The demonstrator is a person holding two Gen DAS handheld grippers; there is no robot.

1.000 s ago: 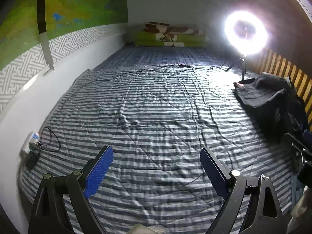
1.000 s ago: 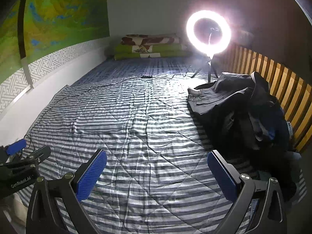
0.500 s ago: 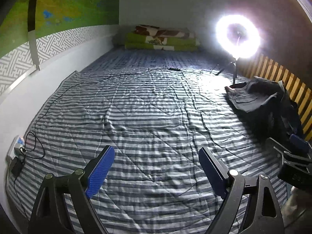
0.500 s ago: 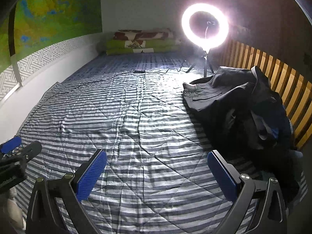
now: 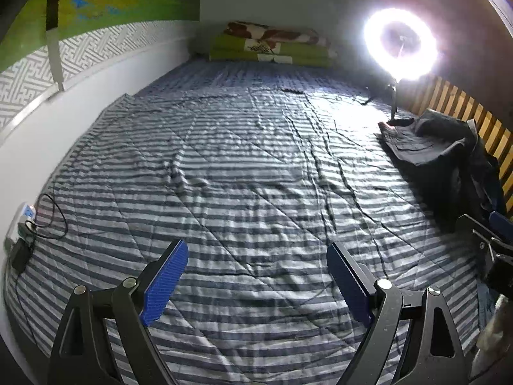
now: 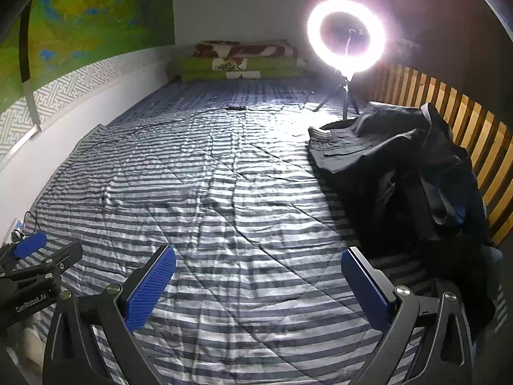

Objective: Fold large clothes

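Both grippers, left (image 5: 256,276) and right (image 6: 258,277), hover over the bed (image 6: 224,192), fingers spread wide, holding nothing. The clothes (image 6: 410,173) sit heaped by the slatted rail (image 6: 465,118), probably waiting to be spread out.

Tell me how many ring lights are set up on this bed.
1. The ring light stands lit on its small tripod at the far right of the striped bedcover, just beyond the dark clothes pile by the wooden slats. No other is visible.

A striped quilt (image 6: 243,199) spreads ahead; ring light (image 6: 346,35) far right, green wall mural (image 6: 86,22) left, wooden slats (image 6: 455,112) right.
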